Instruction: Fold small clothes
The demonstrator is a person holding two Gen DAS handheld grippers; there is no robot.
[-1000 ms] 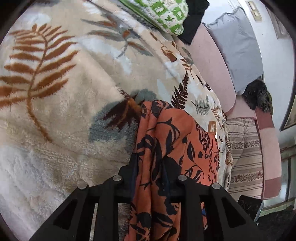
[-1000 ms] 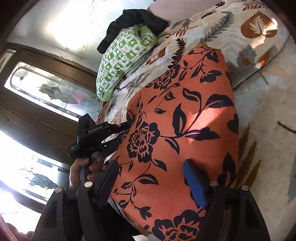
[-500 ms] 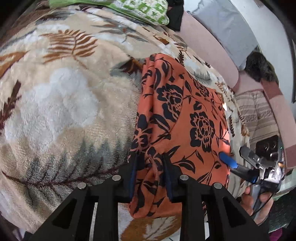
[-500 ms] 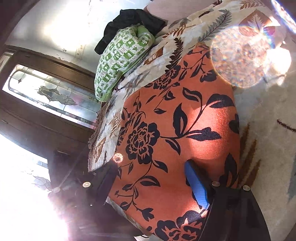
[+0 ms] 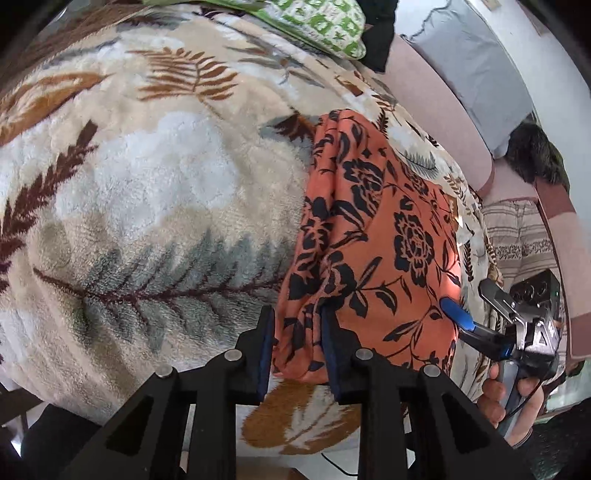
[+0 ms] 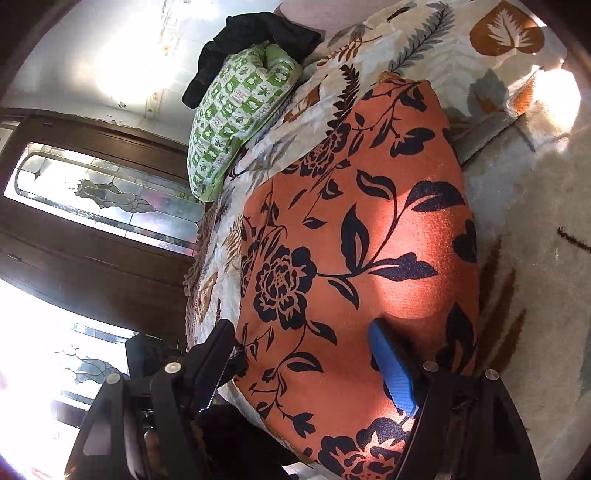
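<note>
Left wrist view: the left hand-held gripper (image 5: 298,343) has its jaws closing on a bunched corner of the orange floral garment (image 5: 384,236), with the gathered cloth between the blue pads. The garment lies on a leaf-patterned blanket (image 5: 147,206), its long axis running from the jaws at lower centre up and slightly rightward toward the far narrow end; the edge next to the gripper is rumpled into folds, the rest lies flat. At the right edge the right hand-held gripper (image 5: 467,308) shows from the side, gripped by a hand (image 5: 513,406), one blue pad lying on the garment's right border. A green patterned pillow (image 5: 325,26) and a grey cushion (image 5: 476,62) sit beyond. Right wrist view: the right hand-held gripper (image 6: 306,354) stands wide and released, one blue pad resting on top of the garment (image 6: 362,236), the other jaw off its left edge over the blanket's (image 6: 524,229) side; no cloth is pinched. Here the garment's long axis runs from the bottom up toward the pillow (image 6: 236,114). Only this view shows the glazed wooden door (image 6: 96,229) and the black clothing (image 6: 258,37) behind the pillow; the left gripper does not show clearly.
</note>
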